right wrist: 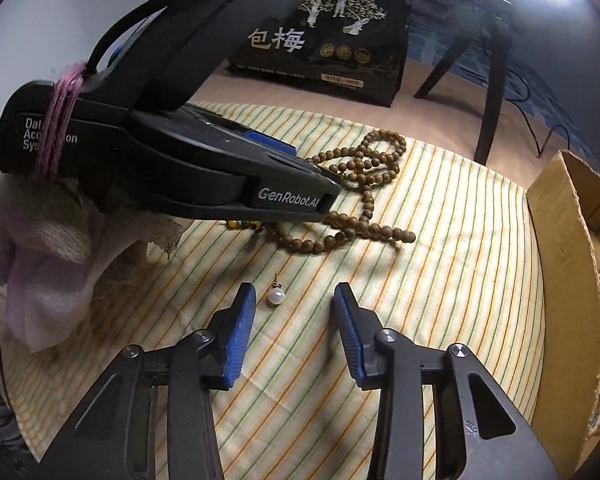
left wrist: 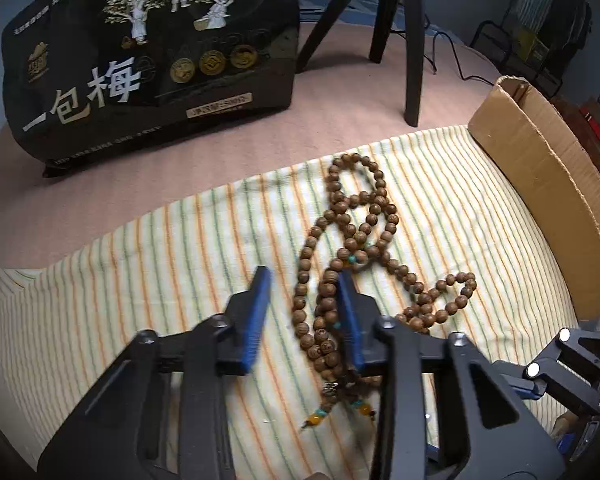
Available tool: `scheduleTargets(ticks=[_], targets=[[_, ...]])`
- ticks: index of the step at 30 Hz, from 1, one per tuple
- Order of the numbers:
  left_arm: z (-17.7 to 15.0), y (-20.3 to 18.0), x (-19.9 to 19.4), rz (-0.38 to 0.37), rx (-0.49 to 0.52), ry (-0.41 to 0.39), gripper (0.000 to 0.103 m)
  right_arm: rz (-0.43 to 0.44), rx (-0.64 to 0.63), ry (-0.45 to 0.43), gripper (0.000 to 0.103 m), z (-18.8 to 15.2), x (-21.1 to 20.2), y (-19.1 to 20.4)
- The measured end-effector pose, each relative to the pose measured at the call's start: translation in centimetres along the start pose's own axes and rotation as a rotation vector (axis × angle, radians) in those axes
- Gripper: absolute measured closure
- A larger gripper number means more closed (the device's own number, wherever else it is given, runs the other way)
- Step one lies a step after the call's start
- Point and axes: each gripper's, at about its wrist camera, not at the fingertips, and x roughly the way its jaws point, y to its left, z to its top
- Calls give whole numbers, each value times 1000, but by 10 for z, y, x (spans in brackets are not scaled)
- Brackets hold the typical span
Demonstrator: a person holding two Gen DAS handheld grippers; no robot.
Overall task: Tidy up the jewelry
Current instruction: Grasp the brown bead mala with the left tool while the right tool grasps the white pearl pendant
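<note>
A long string of brown wooden beads (left wrist: 352,236) with teal and amber end beads lies tangled on the striped cloth (left wrist: 140,264). My left gripper (left wrist: 305,276) is open just above it, with part of the strand between the blue fingers. The beads also show in the right wrist view (right wrist: 364,184), partly hidden by the left gripper's body (right wrist: 204,168). A small white pearl pendant (right wrist: 276,295) lies on the cloth just ahead of my right gripper (right wrist: 294,292), which is open and empty, with the pearl near its left finger.
An open cardboard box (left wrist: 548,192) stands at the cloth's right edge and shows in the right wrist view (right wrist: 568,264). A black printed bag (left wrist: 152,64) and black stand legs (left wrist: 412,48) are behind. A gloved hand (right wrist: 52,232) holds the left gripper.
</note>
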Motion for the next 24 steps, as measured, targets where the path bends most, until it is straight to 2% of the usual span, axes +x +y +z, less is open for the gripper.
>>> scheduleTargets(ticks=[1, 3, 6, 9, 15, 24], targets=[[0, 2, 0, 4, -7, -1, 85, -3, -6, 1, 68, 0, 1, 1], [1, 6, 1, 5, -13, -2, 90, -10, -26, 6, 76, 1, 2, 6], [0, 8, 0, 3, -15, -8, 93, -25, -57, 13, 82, 0, 3, 13], [-2, 7, -1, 15, -3, -16, 96, -44, -79, 17, 96, -1, 3, 17], [-6, 15, -11, 3, -30, -18, 97, -55, -74, 18, 96, -3, -2, 17], [-14, 23, -56, -30, -57, -72, 98, -66, -29, -21, 96, -5, -29, -1]])
